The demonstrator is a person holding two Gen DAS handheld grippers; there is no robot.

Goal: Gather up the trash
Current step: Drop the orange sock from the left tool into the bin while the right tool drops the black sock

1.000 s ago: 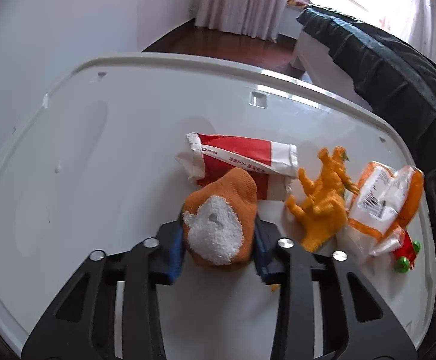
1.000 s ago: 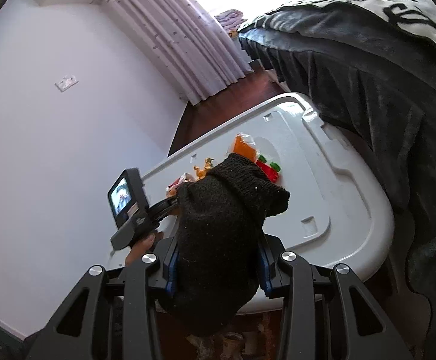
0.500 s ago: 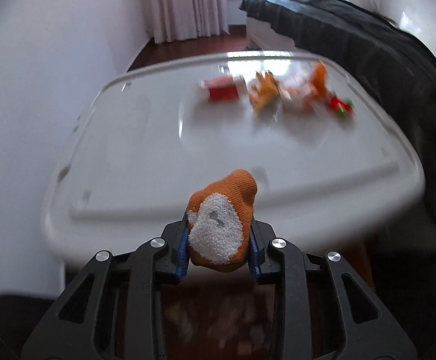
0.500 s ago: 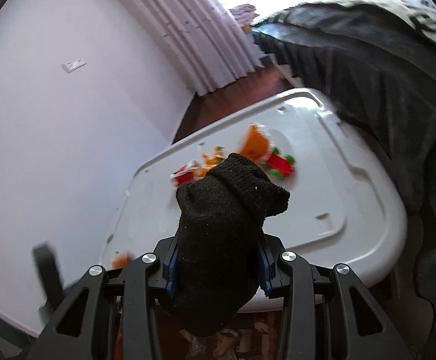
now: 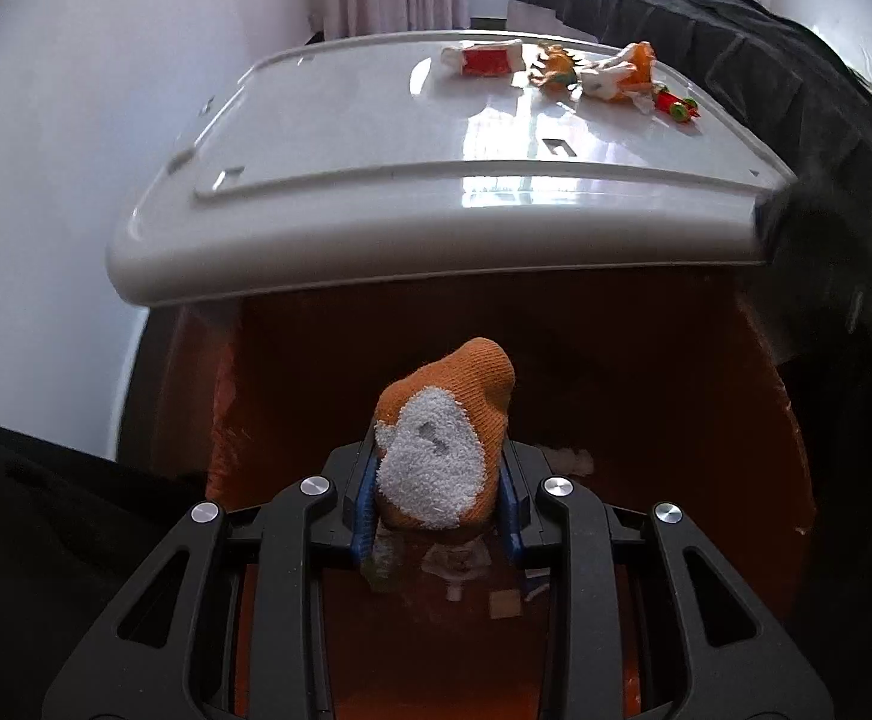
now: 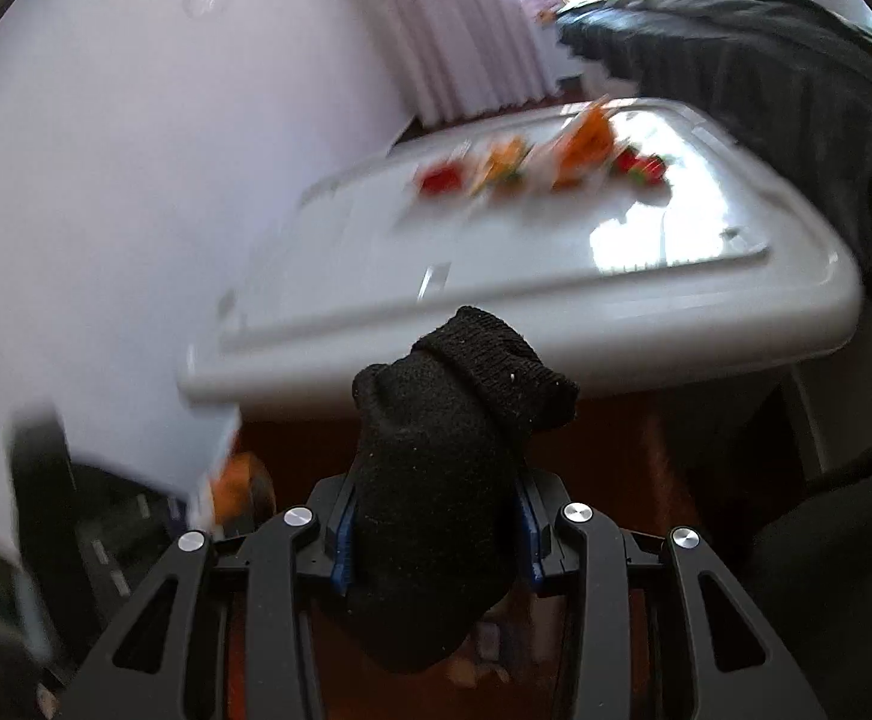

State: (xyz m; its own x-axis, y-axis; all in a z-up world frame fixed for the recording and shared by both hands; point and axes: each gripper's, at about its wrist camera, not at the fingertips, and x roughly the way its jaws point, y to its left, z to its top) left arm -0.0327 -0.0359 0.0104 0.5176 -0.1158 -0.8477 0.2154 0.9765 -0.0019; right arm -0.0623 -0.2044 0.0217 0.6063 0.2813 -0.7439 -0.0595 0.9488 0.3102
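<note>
Both grippers dropped below table edge point(image 5: 436, 276) | left fingers point(image 5: 509, 495) clench orange sock point(image 5: 445, 438) | right, black sock point(image 6: 436, 480)

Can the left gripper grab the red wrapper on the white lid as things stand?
Probably not. The left gripper is shut on the orange sock, so its jaws are full, and it sits off the near edge of the white lid. The red wrapper lies at the far end, unobstructed.

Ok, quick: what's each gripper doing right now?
Left gripper: closed on the orange sock.
Right gripper: closed on the black sock.
</note>
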